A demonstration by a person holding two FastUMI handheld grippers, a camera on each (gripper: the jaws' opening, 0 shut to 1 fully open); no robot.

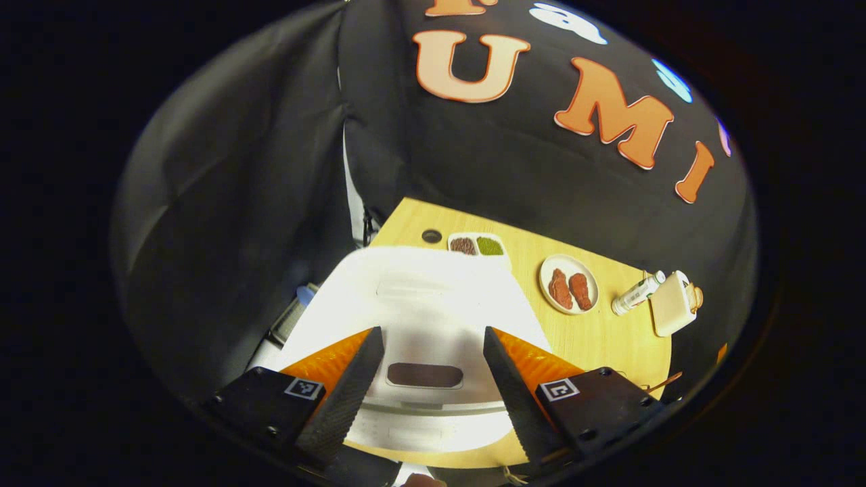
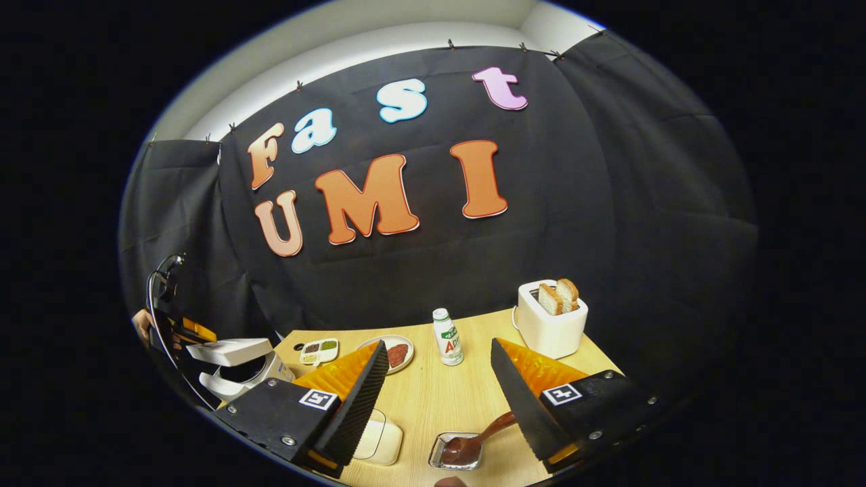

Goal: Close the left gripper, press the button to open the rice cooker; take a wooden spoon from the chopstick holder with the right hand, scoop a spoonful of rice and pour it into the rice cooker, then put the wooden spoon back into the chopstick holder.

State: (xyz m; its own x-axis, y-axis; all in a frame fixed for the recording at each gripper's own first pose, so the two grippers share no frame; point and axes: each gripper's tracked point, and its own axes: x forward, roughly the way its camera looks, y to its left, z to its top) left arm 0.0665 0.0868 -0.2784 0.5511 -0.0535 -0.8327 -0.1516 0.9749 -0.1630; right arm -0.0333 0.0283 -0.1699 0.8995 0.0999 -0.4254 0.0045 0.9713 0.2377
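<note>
The left tongs [image 1: 433,379] are hanging wide open over the white rice cooker [image 1: 419,304] at the surface's left edge, so they need closing first, while the right tongs [image 2: 440,399] are waiting wide open.

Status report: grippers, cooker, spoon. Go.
Left gripper open above rice cooker. Cooker lid up. Right gripper open, wooden spoon lying in small tray. Nothing in the way.
</note>
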